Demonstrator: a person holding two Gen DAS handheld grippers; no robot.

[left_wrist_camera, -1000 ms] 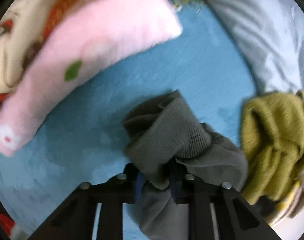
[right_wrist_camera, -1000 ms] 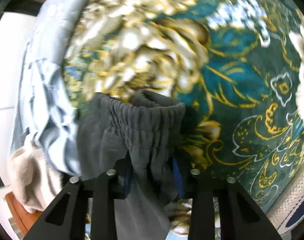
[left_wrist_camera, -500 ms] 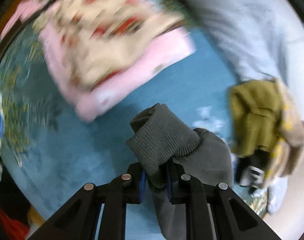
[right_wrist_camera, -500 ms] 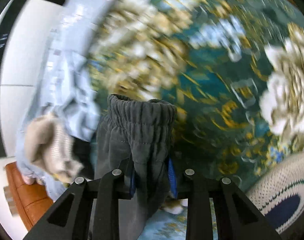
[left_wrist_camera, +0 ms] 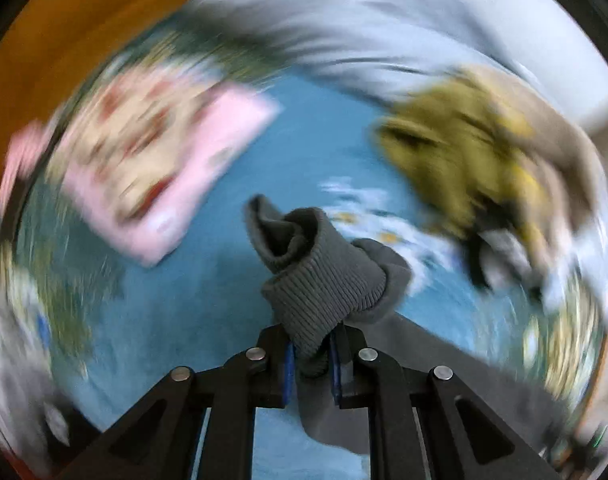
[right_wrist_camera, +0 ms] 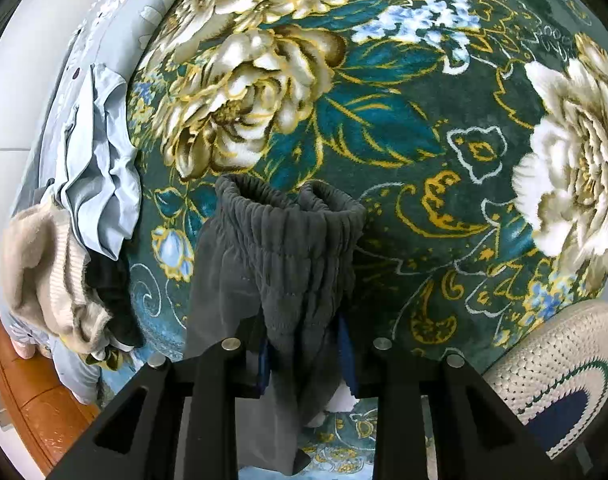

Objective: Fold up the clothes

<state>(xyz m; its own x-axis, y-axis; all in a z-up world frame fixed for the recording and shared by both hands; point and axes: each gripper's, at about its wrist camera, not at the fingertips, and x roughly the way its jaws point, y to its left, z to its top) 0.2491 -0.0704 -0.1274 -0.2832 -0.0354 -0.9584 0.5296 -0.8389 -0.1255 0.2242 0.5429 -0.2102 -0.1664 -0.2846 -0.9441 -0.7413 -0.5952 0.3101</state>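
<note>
Both grippers are clamping one grey garment: the left gripper (left_wrist_camera: 310, 360) is pinching its ribbed cuff (left_wrist_camera: 324, 284), the right gripper (right_wrist_camera: 304, 354) its gathered waistband (right_wrist_camera: 287, 216). Fabric is hanging above the floral carpet (right_wrist_camera: 384, 128). Beyond, a folded pink stack (left_wrist_camera: 151, 164) is lying finished; an unfolded pile (left_wrist_camera: 476, 160) is waiting. Folding appears barely begun.

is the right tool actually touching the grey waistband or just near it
Touching. The right wrist view shows the right tool with its blue pads pressed against both sides of the gathered grey waistband, the fabric pinched between them with no gap.
</note>
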